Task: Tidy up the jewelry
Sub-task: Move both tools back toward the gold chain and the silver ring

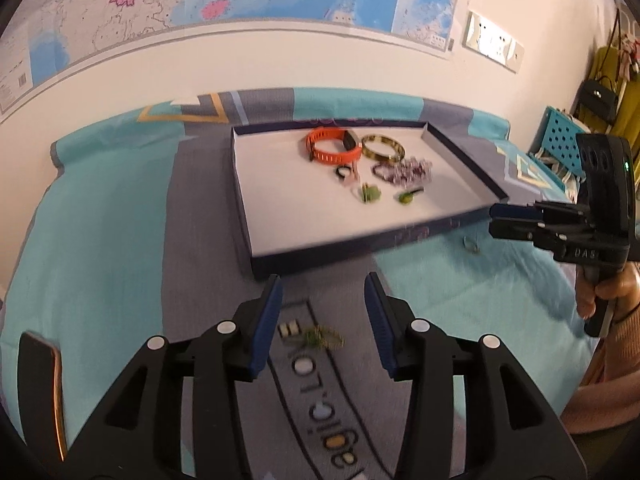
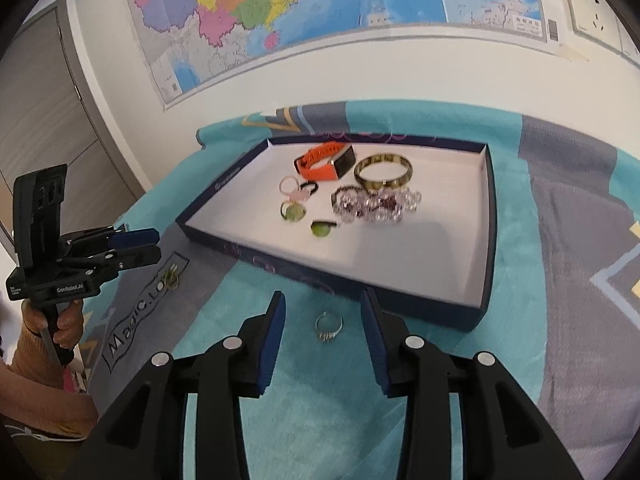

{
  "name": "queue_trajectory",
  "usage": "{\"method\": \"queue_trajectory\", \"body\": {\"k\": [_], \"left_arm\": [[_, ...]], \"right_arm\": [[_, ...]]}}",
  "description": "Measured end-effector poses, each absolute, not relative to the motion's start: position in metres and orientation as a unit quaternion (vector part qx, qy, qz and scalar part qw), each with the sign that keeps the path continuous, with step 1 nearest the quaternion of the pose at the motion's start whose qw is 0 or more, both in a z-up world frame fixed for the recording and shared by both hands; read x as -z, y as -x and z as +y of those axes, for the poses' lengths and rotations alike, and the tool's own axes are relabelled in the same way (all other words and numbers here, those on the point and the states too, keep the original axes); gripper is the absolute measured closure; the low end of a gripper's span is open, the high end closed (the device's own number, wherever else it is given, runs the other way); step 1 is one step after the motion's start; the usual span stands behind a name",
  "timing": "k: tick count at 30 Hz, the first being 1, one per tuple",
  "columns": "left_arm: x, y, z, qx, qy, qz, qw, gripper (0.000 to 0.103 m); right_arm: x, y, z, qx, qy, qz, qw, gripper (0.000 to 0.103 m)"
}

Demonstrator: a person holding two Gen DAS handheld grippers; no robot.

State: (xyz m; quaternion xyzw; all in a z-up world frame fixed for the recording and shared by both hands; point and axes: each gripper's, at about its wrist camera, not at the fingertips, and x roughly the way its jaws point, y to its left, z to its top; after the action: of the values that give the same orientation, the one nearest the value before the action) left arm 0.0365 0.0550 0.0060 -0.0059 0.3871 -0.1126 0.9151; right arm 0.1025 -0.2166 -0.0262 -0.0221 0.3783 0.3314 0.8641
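Note:
A shallow dark-blue tray with a white floor lies on the bedspread. In it are an orange watch band, a gold bangle, a beaded bracelet and small green pieces. My left gripper is open above a small green-and-gold piece on the grey cloth. My right gripper is open above a silver ring, which also shows in the left wrist view.
A turquoise and grey bedspread covers the surface against a white wall with a map. A dark phone-like slab lies at the left. A blue perforated crate and hanging bags stand at the right.

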Motion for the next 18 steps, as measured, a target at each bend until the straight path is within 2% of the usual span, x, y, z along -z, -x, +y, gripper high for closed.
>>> {"method": "queue_trajectory", "body": {"k": [5,8,18], "left_arm": [[0.008,-0.029,0.050,0.116,-0.004,0.405,0.907,0.060],[0.014,-0.027,0.048,0.112,-0.010,0.412,0.904,0.060],[0.024,-0.028,0.042,0.110,-0.015,0.426,0.898,0.063]], "right_arm": [[0.037,-0.098,-0.213,-0.326,0.031,0.391,0.860,0.064],[0.040,-0.096,-0.211,-0.321,0.037,0.393,0.861,0.059],[0.044,-0.097,-0.206,-0.319,0.046,0.396,0.860,0.059]]}}
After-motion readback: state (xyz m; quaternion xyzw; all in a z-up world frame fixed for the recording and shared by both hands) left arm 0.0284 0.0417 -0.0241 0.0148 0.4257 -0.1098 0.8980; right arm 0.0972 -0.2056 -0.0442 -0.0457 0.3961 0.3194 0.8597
